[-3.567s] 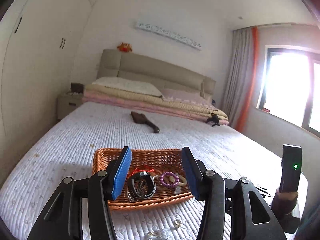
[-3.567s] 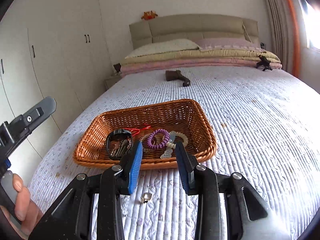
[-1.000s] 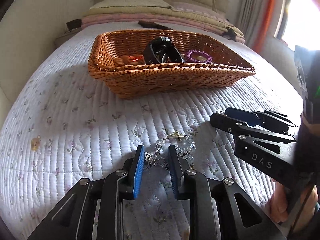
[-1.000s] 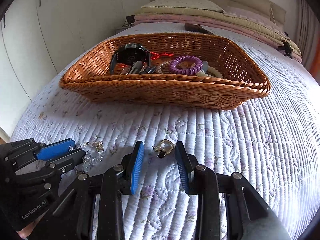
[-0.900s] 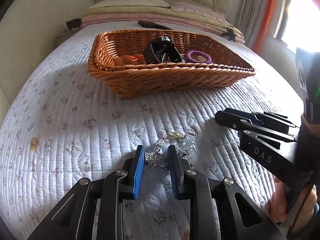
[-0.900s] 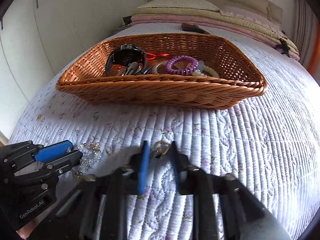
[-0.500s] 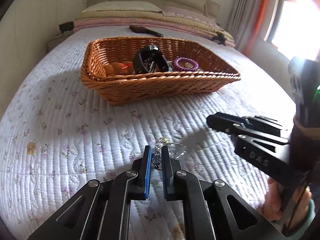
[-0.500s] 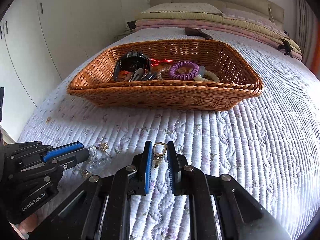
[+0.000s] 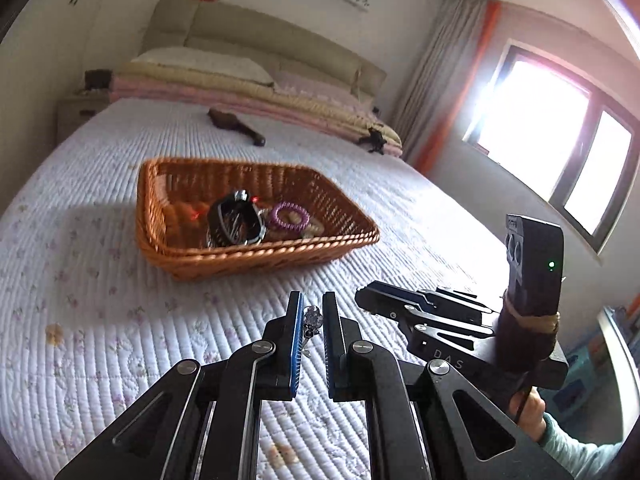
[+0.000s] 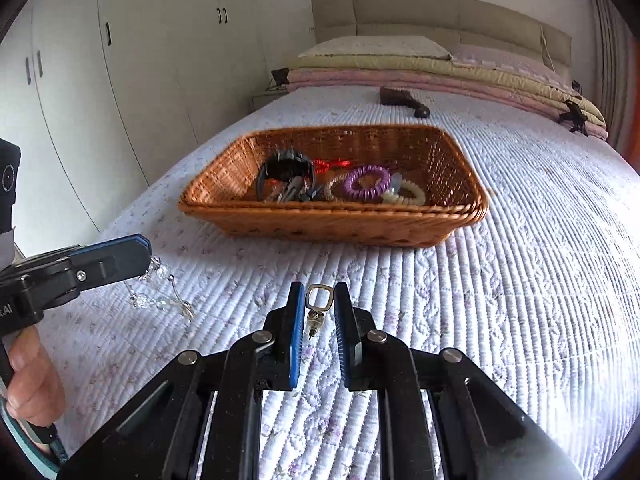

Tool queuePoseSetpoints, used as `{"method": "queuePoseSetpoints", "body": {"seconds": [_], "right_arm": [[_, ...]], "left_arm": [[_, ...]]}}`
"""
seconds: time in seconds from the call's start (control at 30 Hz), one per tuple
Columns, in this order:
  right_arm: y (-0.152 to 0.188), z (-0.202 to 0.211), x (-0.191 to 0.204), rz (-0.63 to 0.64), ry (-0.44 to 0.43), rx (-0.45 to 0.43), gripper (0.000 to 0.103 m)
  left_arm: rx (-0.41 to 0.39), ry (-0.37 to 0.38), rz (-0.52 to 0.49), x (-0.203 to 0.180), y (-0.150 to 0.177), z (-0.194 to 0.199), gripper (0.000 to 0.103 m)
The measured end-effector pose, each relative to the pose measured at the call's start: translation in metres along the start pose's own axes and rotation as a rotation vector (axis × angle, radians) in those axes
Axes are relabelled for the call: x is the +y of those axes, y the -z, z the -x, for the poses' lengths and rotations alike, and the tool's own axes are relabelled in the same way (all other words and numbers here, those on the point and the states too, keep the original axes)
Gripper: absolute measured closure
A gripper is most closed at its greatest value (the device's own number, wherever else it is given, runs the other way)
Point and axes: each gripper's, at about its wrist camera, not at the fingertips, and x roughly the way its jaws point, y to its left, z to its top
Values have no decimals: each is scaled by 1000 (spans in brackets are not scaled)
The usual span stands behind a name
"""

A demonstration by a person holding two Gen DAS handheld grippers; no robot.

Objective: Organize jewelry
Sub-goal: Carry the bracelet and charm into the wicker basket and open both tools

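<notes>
The left gripper [image 9: 311, 310] is clamped on a clear crystal bracelet [image 10: 160, 292], which dangles from its blue pads above the quilted bed [image 10: 520, 260], and the right gripper [image 10: 319, 300] pinches a small earring with a square metal loop [image 10: 319, 297] between its narrow-set fingers. Both tools sit at the near side of the bed, with the wicker basket [image 10: 332, 224] farther off between them and the pillows, holding a purple coil hair tie [image 10: 367, 182], a black watch [image 10: 286, 172] and a pale beaded bracelet [image 10: 412, 195].
</notes>
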Motion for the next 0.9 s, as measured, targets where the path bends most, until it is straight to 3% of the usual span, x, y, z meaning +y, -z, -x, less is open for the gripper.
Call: {"method": "queuePoseSetpoints", "body": {"seconds": [0.1, 0.23, 0.5, 0.7, 0.9], "right_arm": [[-10, 17, -3, -18, -7, -44, 86], [-33, 29, -8, -30, -1, -89, 86], [-91, 10, -25, 4, 70, -117, 86], [-123, -30, -48, -18, 65, -91, 86], [-121, -84, -60, -51, 41, 5, 86]], "left_arm": [[-46, -28, -36, -15, -10, 9, 94], [-78, -125, -104, -38, -36, 16, 94], [-151, -197, -93, -37, -103, 3, 94], [-116, -309, -11, 16, -120, -54, 94], [-26, -407, 70, 68, -101, -111, 94]]}}
